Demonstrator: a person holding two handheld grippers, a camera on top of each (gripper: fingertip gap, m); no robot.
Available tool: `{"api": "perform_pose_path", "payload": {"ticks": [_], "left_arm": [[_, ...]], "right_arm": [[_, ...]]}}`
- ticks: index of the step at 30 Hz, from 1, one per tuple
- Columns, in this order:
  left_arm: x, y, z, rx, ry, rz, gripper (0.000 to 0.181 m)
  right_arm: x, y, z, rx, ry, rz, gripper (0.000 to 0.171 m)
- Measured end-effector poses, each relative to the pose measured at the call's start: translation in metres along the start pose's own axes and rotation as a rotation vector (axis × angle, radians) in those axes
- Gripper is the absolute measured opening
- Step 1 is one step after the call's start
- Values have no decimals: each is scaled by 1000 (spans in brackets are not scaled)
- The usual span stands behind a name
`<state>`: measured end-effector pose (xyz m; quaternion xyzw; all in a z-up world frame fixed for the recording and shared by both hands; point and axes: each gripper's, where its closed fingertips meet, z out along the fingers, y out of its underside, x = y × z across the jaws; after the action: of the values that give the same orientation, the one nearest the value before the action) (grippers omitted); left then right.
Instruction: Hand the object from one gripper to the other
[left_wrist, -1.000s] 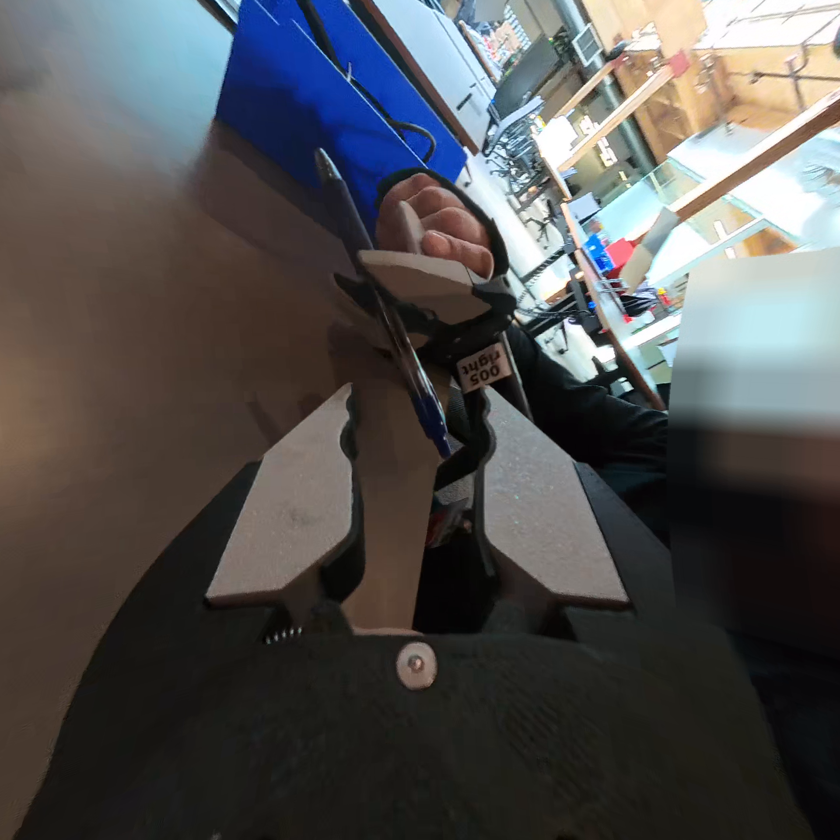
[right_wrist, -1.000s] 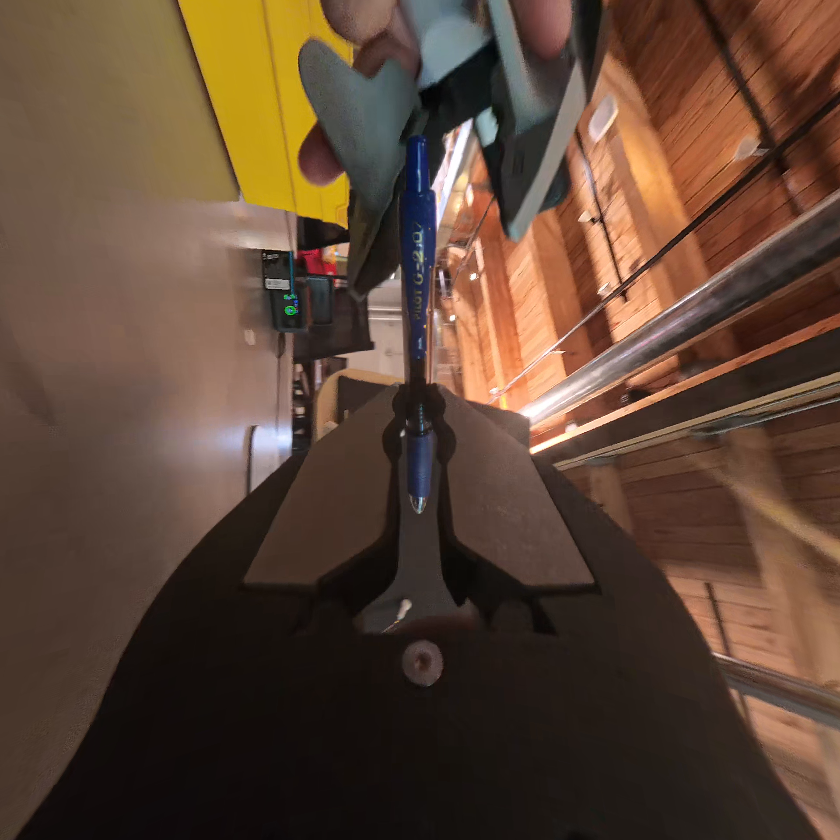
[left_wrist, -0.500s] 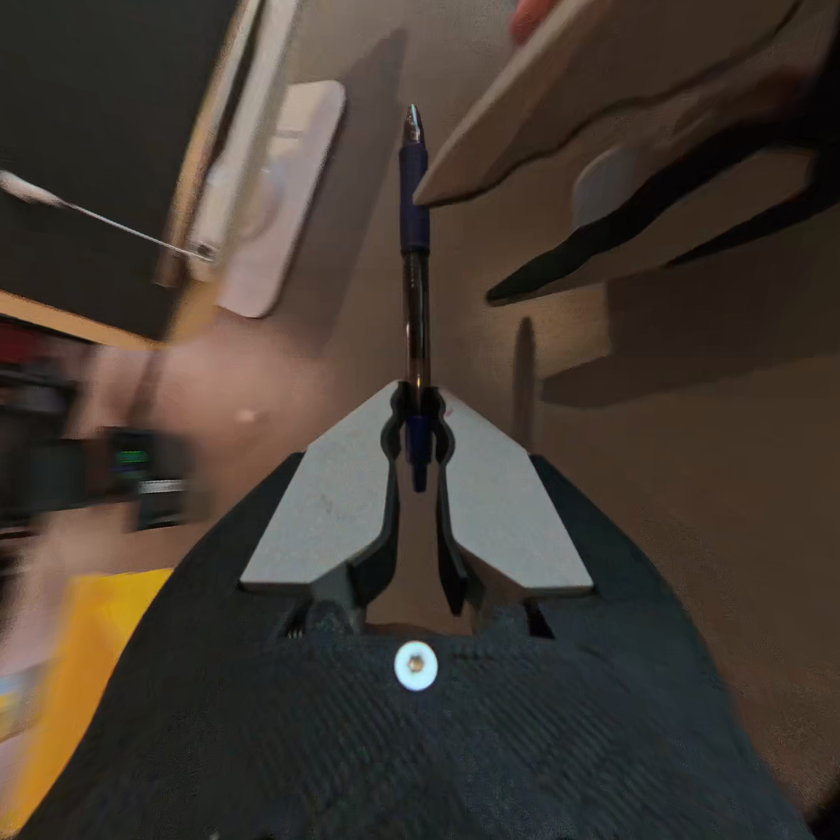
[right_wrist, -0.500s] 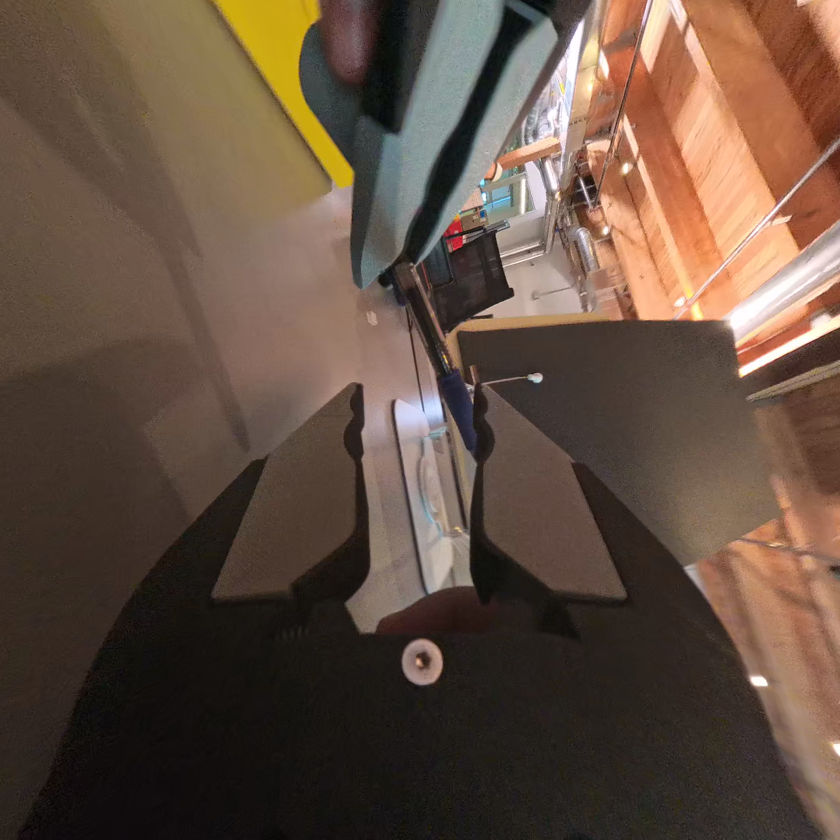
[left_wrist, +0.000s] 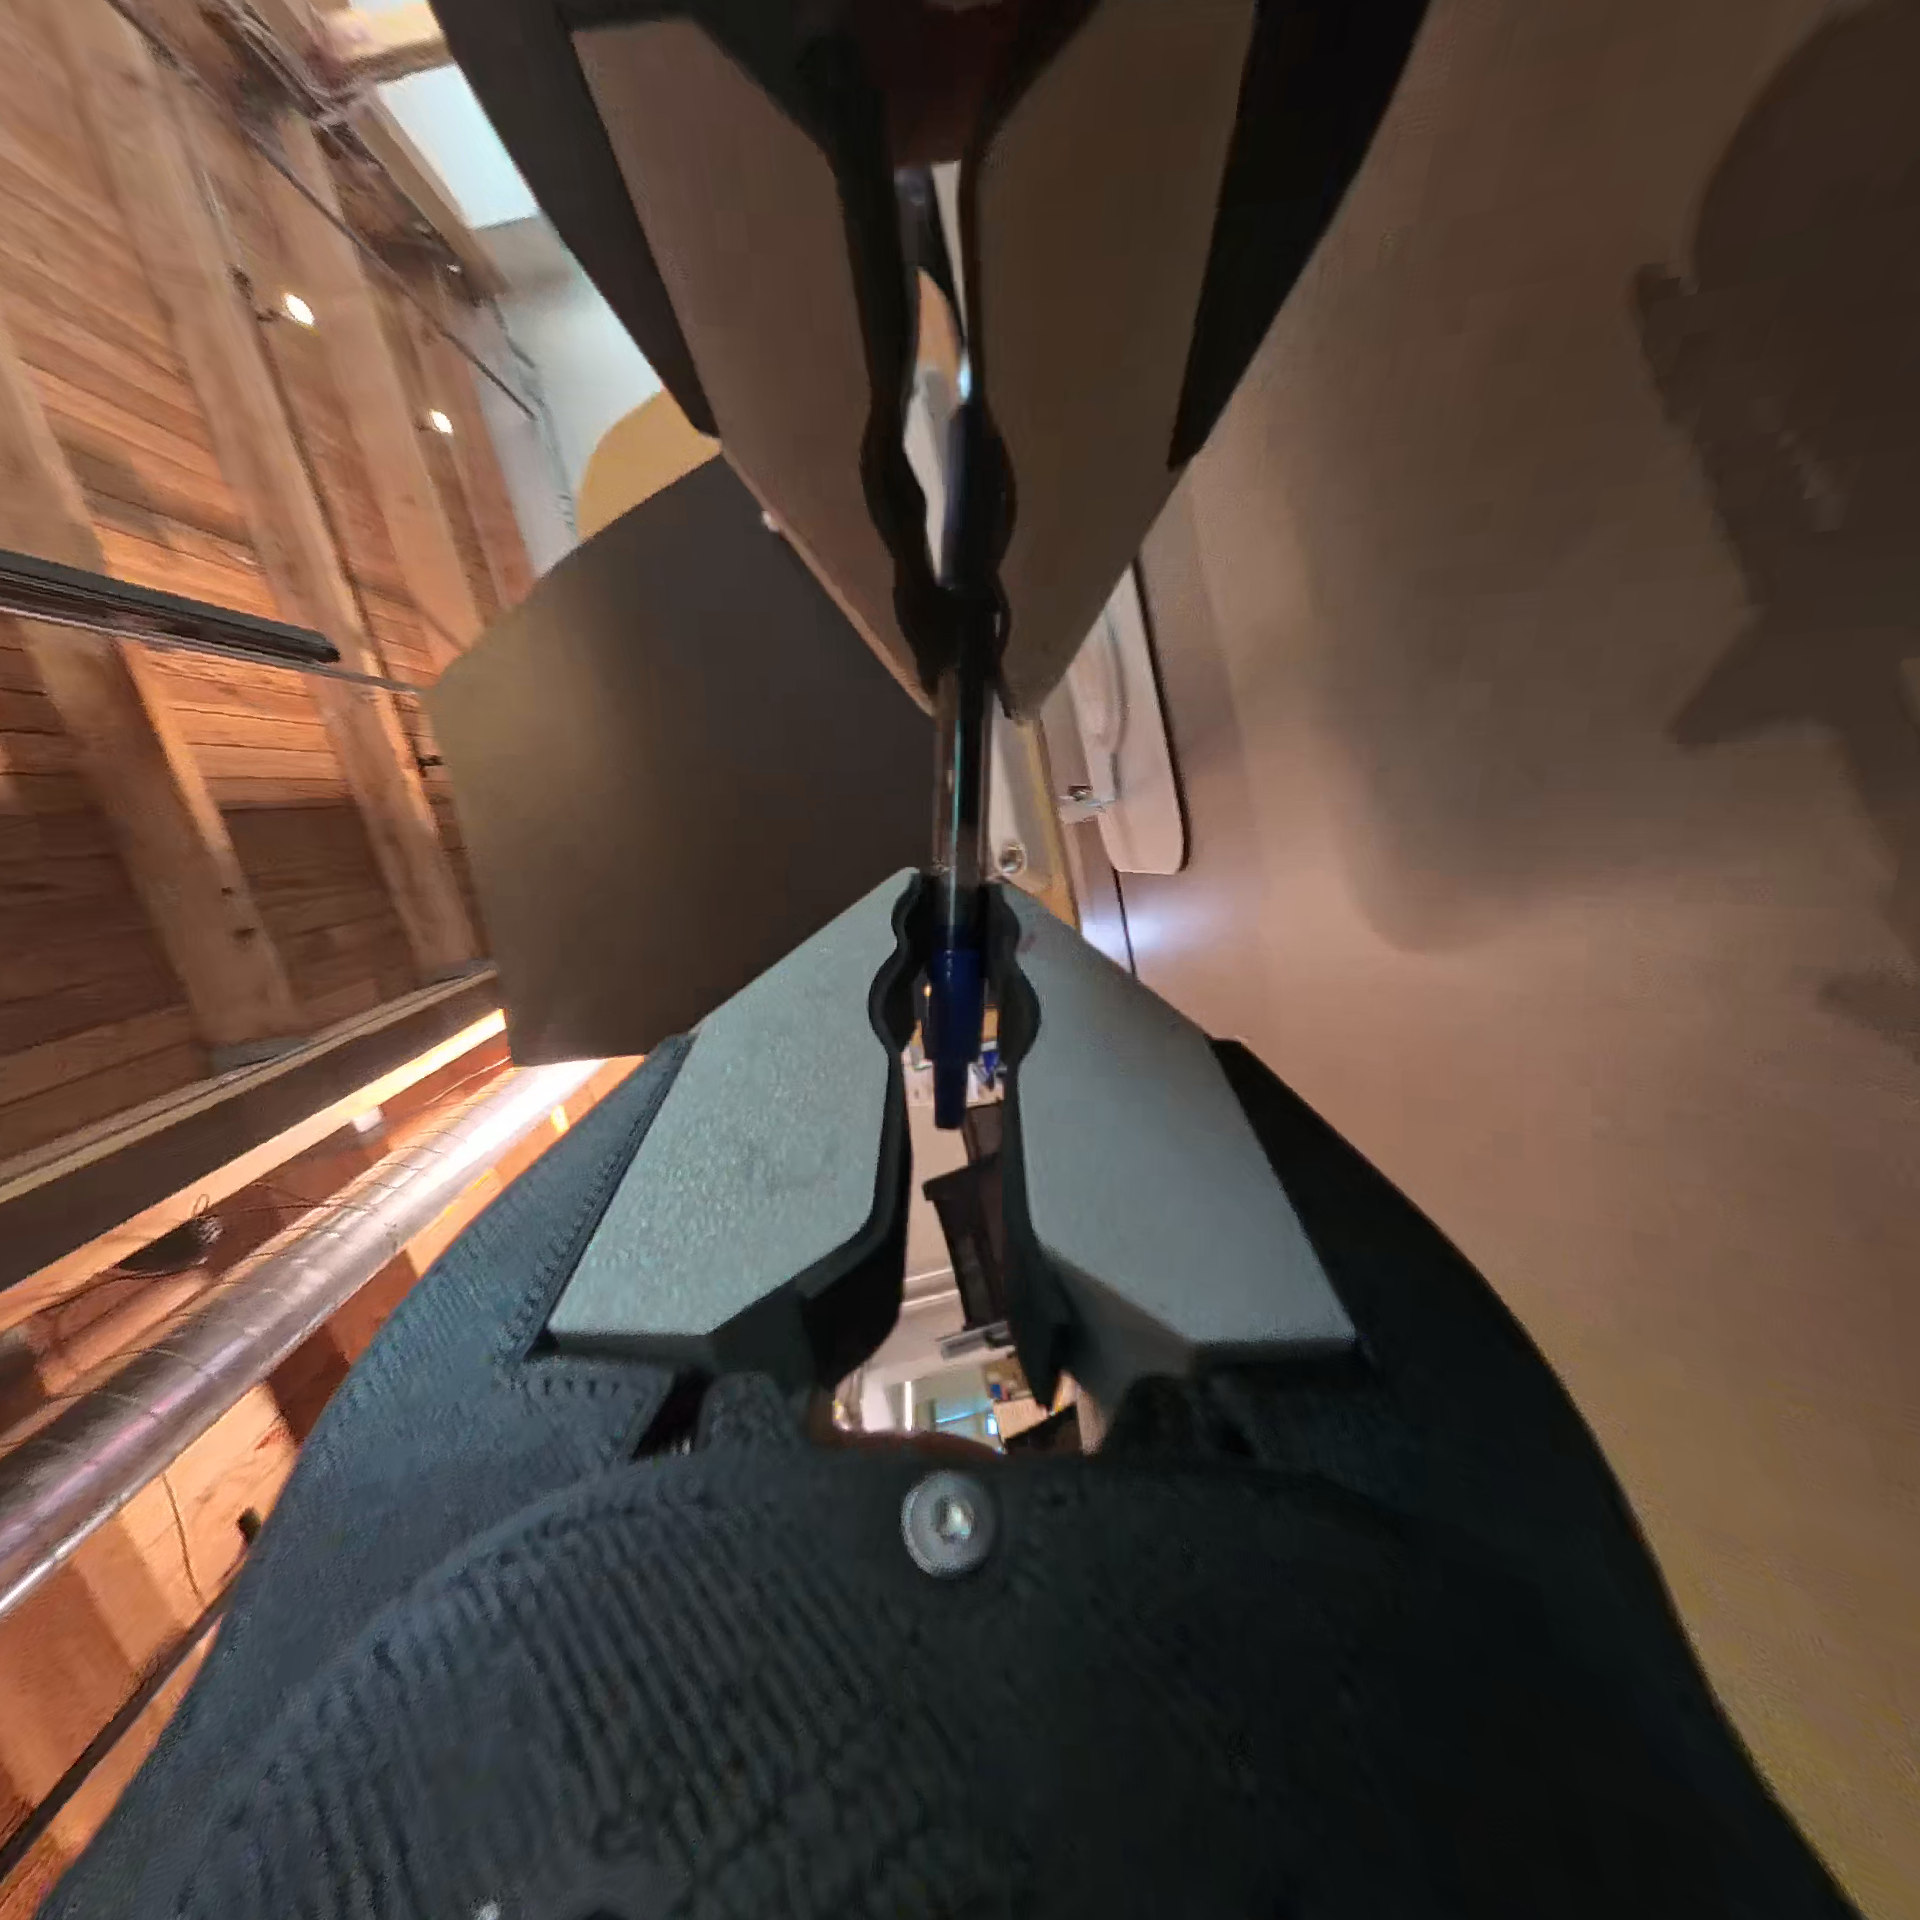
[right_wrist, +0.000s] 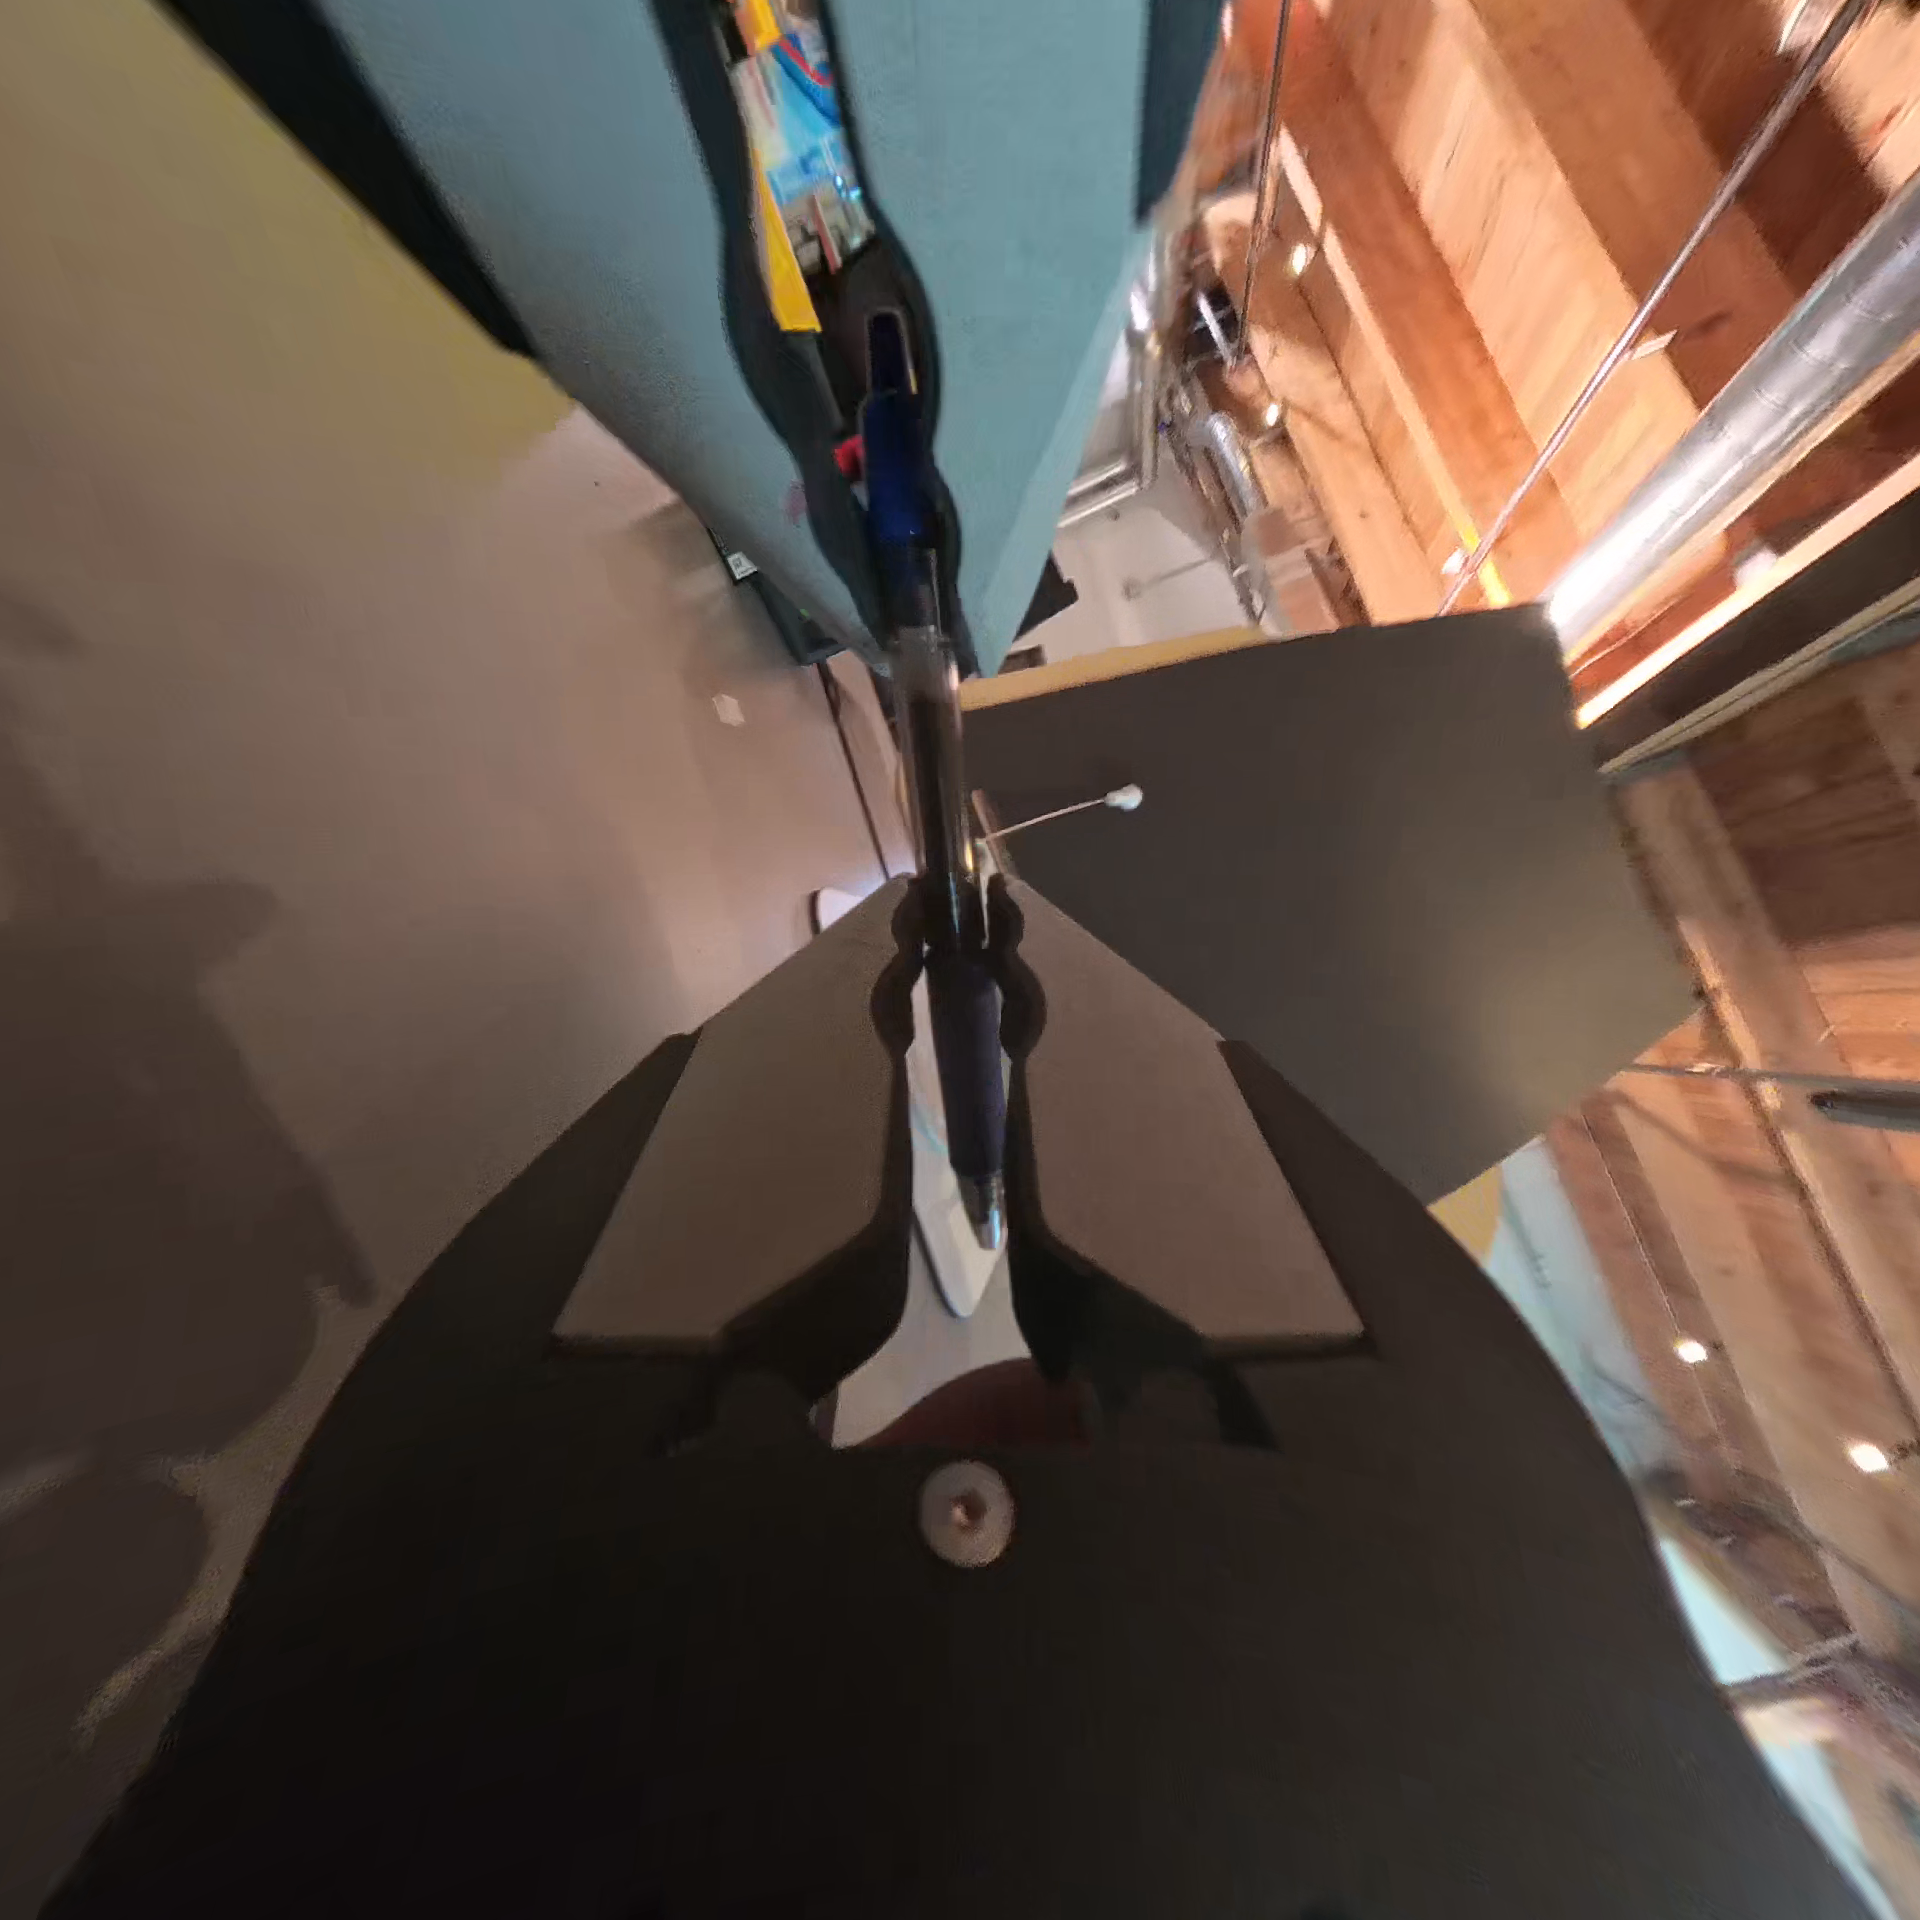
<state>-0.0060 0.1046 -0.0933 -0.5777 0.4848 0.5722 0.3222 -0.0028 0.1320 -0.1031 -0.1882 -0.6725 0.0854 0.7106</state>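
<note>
Both claws (left_wrist: 954, 894) (left_wrist: 961, 634) pinch the blue pen (left_wrist: 951, 790).

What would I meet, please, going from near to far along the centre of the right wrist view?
Right gripper → pen, its tip nearest the camera → left gripper, closed on the pen's far end.

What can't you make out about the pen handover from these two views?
- Left wrist view: the pen tip end lies inside the right claw; its fingers hide it.
- Right wrist view: the pen's clicker end sits between the left claw's fingers, blurred.
- Either view: how firmly each claw bites can't be judged.
- Both views: the hands are cut off or hidden behind the claw bodies.
</note>
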Motion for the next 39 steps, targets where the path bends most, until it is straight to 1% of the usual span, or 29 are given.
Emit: {"api": "perform_pose_path", "payload": {"ticks": [2, 3, 6, 8, 11, 12, 14, 15, 16, 18, 19, 22, 23, 24, 25, 27, 28, 30, 33, 36, 38, 39], "left_arm": [[-7, 0, 0, 4, -43, -71, 14], [-10, 1, -1, 3, -44, -140, 22], [-24, 3, -8, 31, -64, -408, 39], [-29, 6, -14, 48, -102, -485, 41], [-16, 5, -13, 56, -119, -437, 43], [-9, 5, -10, 49, -118, -405, 47], [0, 8, -4, 23, -129, -339, 50], [1, 8, -2, 22, -150, -314, 52], [-2, 7, -1, 28, -189, -285, 52], [-8, 5, 0, 36, -271, -222, 57], [-7, 4, 2, 34, -281, -198, 60], [1, 1, 11, 24, -282, -120, 62], [1, -1, 12, 31, -299, -100, 62], [0, -5, 13, 50, -313, -92, 59], [1, -9, 14, 72, -318, -85, 53], [4, -12, 18, 81, -317, -82, 32], [7, -13, 21, 85, -308, -100, 12], [18, -10, 29, 79, -229, -202, 9], [29, -2, 36, 81, -158, -407, 8], [37, 6, 41, 74, -105, -583, 8], [33, 12, 42, 72, -83, -702, 8], [33, 13, 42, 86, -56, -804, 8]], "right_arm": [[2, 0, 2, -7, -15, 74, 8], [4, 1, 3, -7, -18, 130, 8], [8, 12, 5, -28, -81, 361, 7], [14, 15, 4, -1, -123, 542, 6], [25, 14, 1, 47, -211, 822, 6], [27, 9, -2, 81, -273, 925, 6], [11, -7, -12, 111, -548, 1130, 7], [1, -11, -17, 89, -681, 1221, 7], [-6, -10, -20, 47, -763, 1291, 7], [-16, 0, -20, -43, -819, 1373, 7], [-21, 3, -21, -74, -856, 1397, 7], [-32, -12, -36, -68, -1052, 1486, 7], [-35, -15, -38, -70, -1085, 1496, 7], [-39, -16, -39, -86, -1099, 1493, 7], [-44, -16, -40, -104, -1117, 1485, 7], [-50, -23, -46, -96, -1177, 1468, 8], [-51, -27, -48, -77, -1203, 1456, 9], [-51, -28, -47, -55, -1181, 1410, 10], [-40, -18, -39, -18, -1044, 1317, 13], [-11, -12, -34, 84, -886, 1268, 21], [18, -10, -32, 187, -741, 1250, 32], [35, -8, -33, 246, -657, 1243, 39]]}}
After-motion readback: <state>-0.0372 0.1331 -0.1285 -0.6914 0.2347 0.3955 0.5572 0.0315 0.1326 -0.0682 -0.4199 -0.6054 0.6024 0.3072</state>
